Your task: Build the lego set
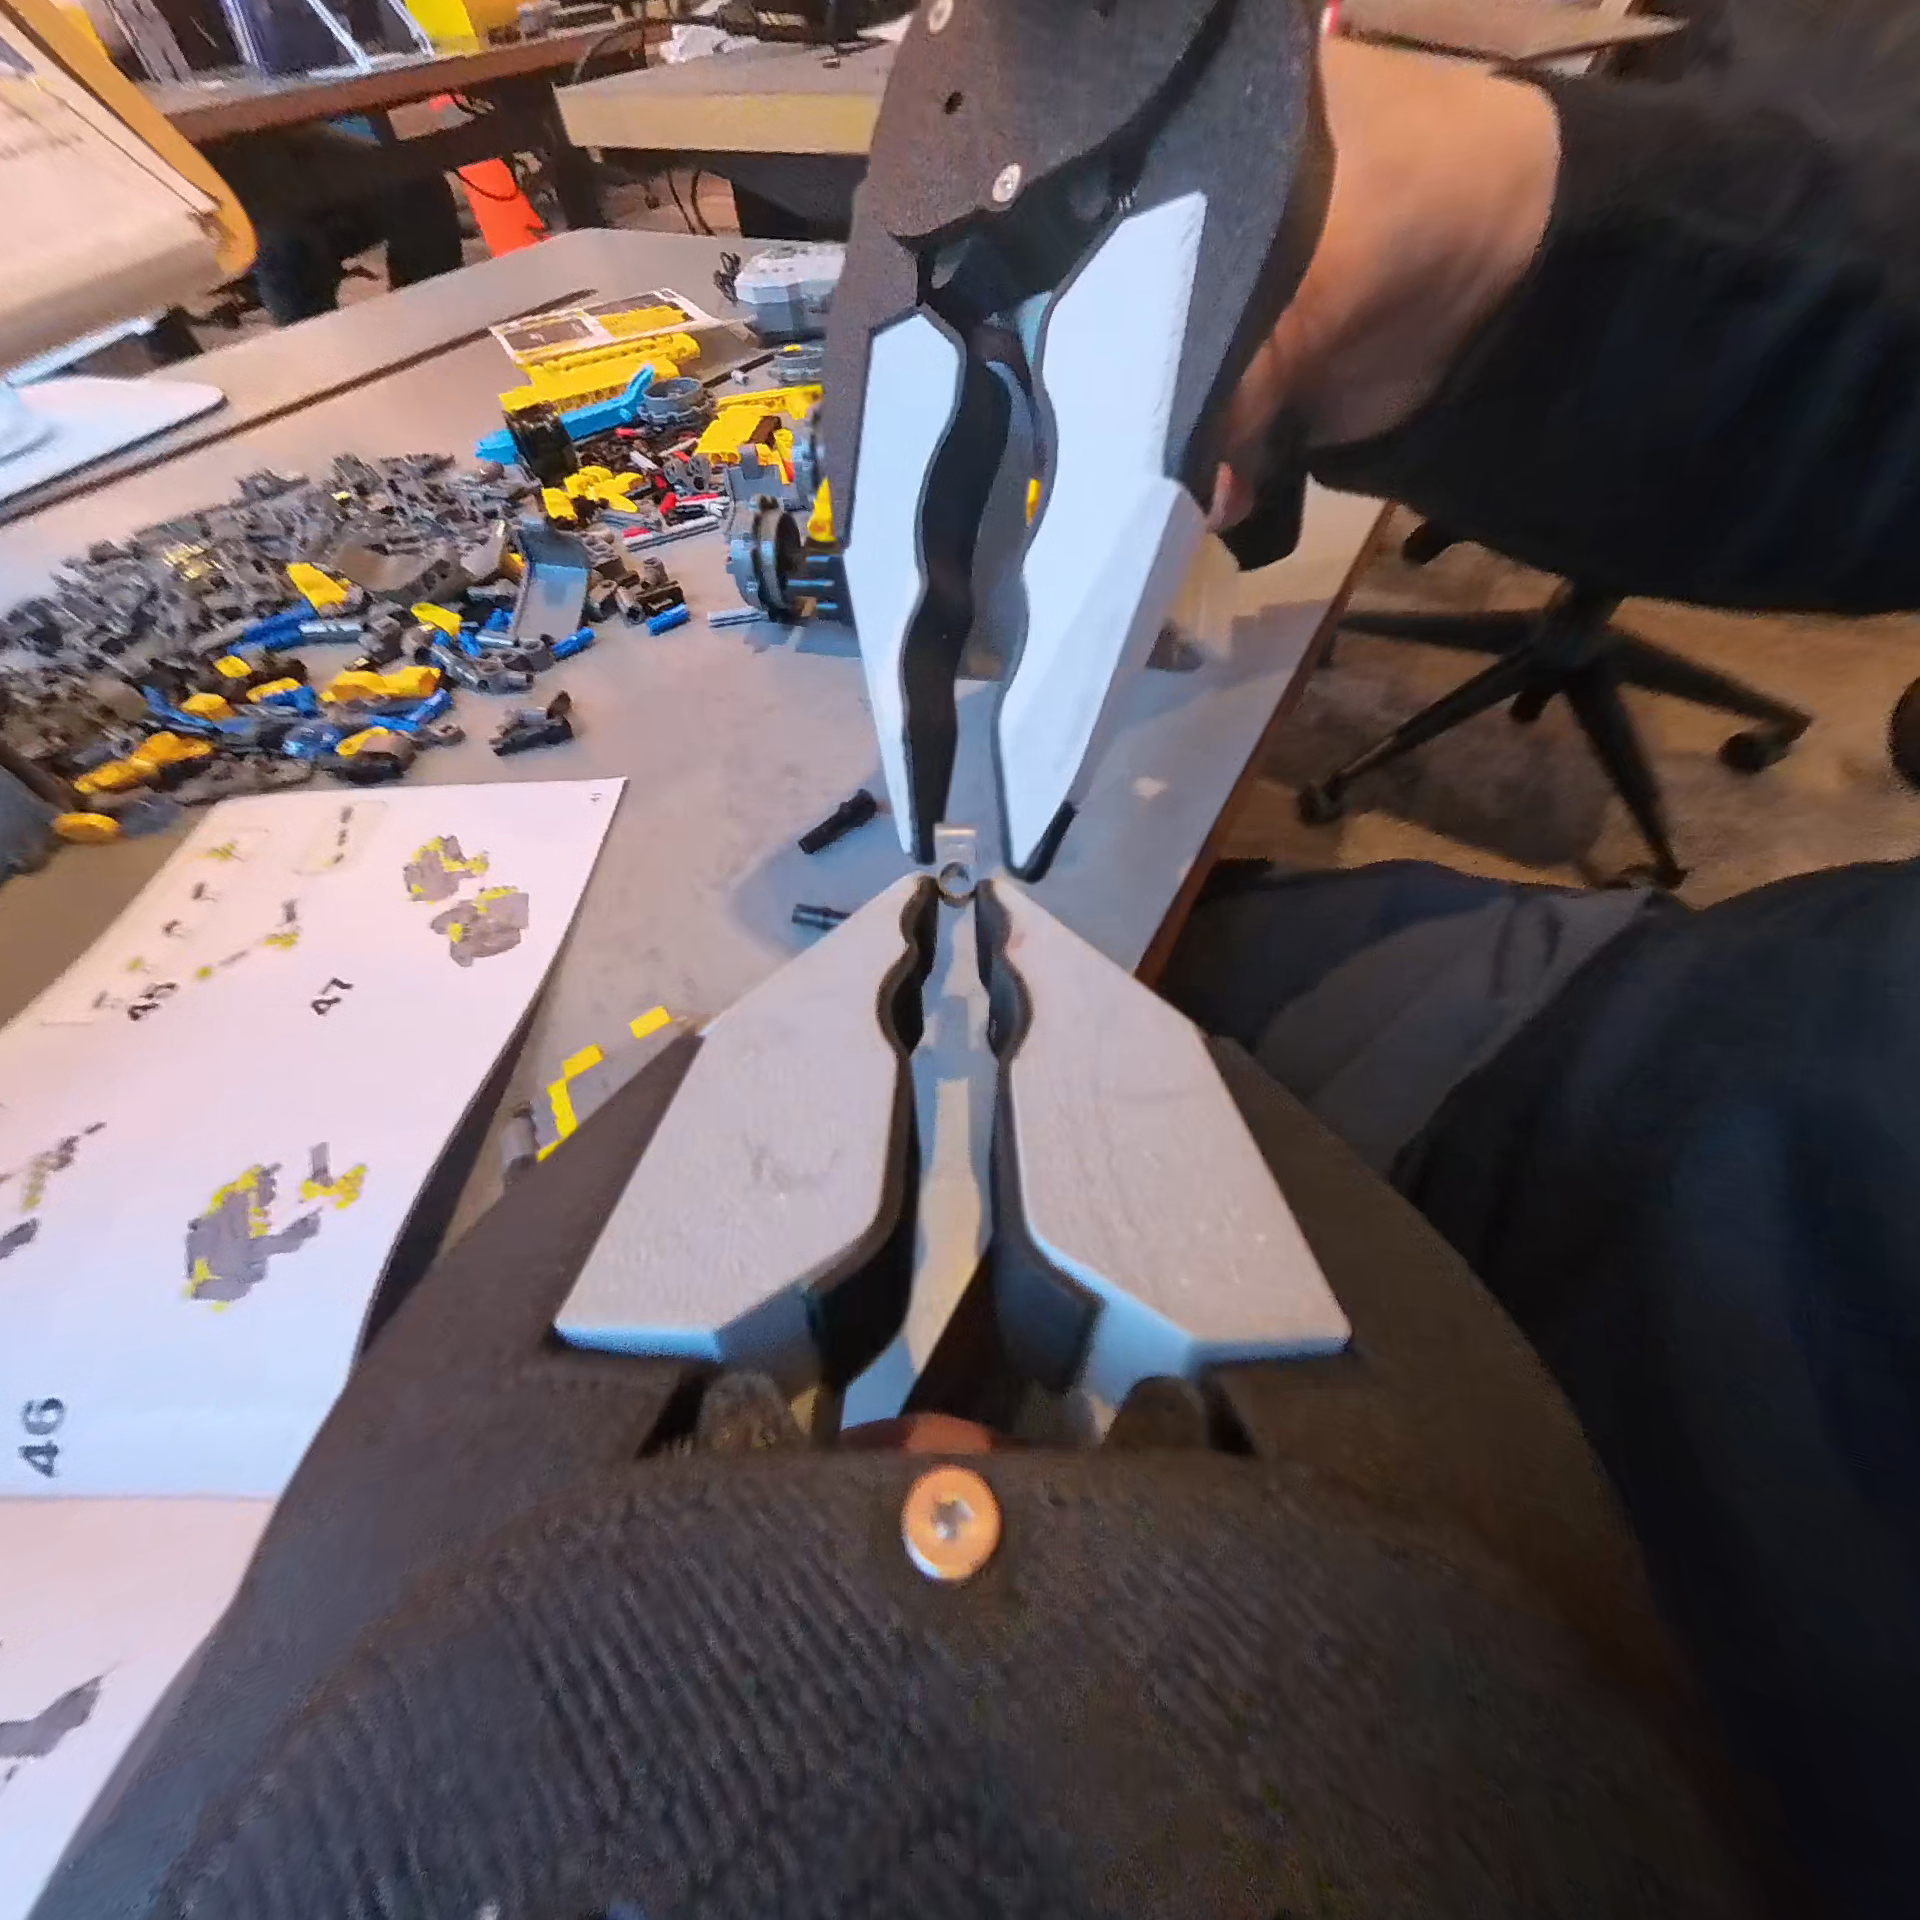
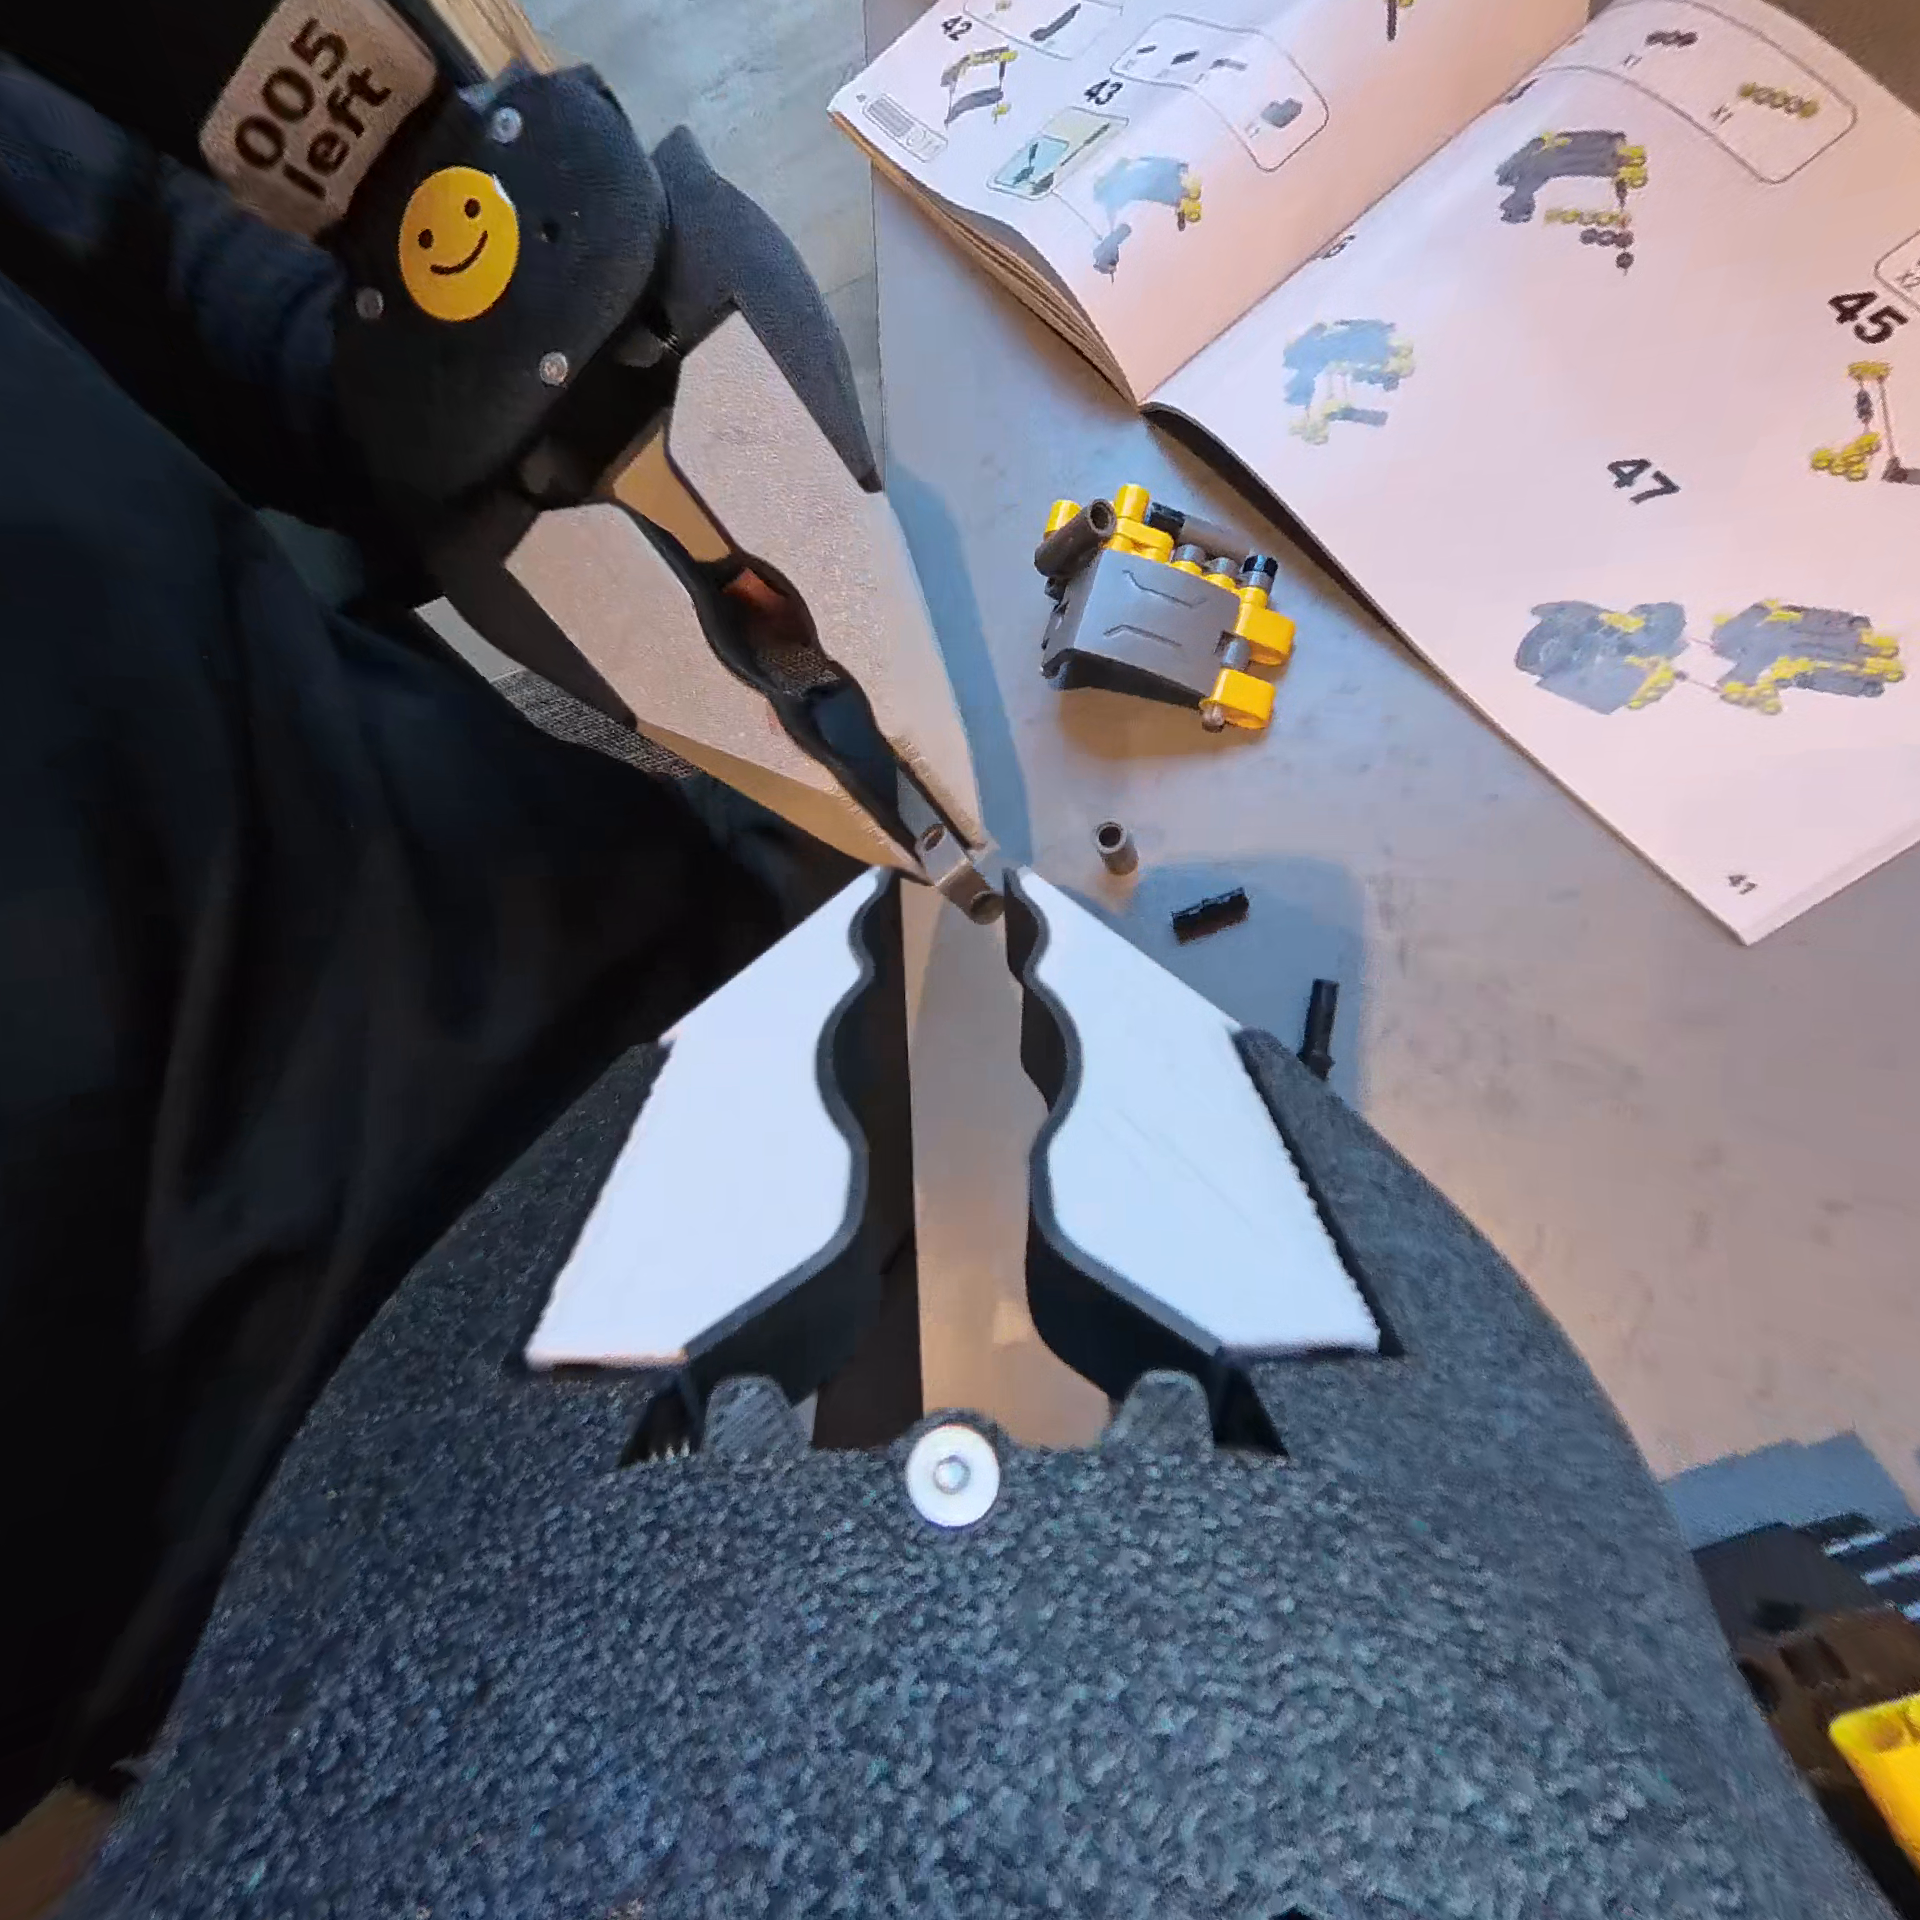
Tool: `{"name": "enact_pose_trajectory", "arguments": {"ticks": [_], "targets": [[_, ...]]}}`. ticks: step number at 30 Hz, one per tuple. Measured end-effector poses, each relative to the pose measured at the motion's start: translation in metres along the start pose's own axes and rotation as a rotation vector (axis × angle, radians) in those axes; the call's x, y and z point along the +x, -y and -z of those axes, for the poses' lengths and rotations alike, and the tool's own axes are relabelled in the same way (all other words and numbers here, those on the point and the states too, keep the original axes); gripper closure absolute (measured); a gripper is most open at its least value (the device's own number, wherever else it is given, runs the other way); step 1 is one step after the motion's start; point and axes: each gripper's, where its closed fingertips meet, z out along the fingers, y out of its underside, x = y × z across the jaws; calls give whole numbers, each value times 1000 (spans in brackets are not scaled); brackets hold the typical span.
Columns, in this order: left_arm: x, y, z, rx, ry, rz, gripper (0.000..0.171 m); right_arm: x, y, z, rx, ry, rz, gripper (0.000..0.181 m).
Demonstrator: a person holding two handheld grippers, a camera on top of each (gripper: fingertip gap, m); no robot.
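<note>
The left gripper (image 1: pixel 956 899) is closed on a small grey connector piece (image 1: pixel 956 868) and pinches it at the very tips. In the right wrist view the same grey piece (image 2: pixel 961 878) sticks out from the left gripper (image 2: pixel 940 852), which comes in from 10 o'clock and carries a round yellow sticker (image 2: pixel 459 244).

The right gripper (image 2: pixel 945 883) has its jaws apart, with a clear gap between the white fingers (image 2: pixel 1174 1143), and the tips stand on both sides of the grey piece. I cannot tell if they touch it. In the left wrist view the right gripper (image 1: pixel 977 847) comes down from 12 o'clock.

On the grey table (image 2: pixel 1455 1091), at 1 o'clock from the tips, lies a small grey and yellow assembly (image 2: pixel 1164 618). Just beside the tips, at 3 o'clock, lie a small grey bush (image 2: pixel 1114 844) and a black pin (image 2: pixel 1208 912). An open instruction booklet (image 2: pixel 1507 416) lies at 2 o'clock. In the left wrist view a heap of loose bricks (image 1: pixel 312 613) lies at 10 o'clock.
</note>
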Motion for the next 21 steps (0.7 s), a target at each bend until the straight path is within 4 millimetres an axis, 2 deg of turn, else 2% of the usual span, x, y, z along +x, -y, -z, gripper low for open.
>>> {"name": "enact_pose_trajectory", "arguments": {"ticks": [8,15,21], "targets": [[-6,-4,2,9,-5,62,166,5,3,-5,5,4,-13,164],[-11,-4,4,45,-46,220,166,11,9,3,42,-20,-6,163],[-10,-4,3,56,-68,282,166,8,7,3,36,-58,72,163]]}}
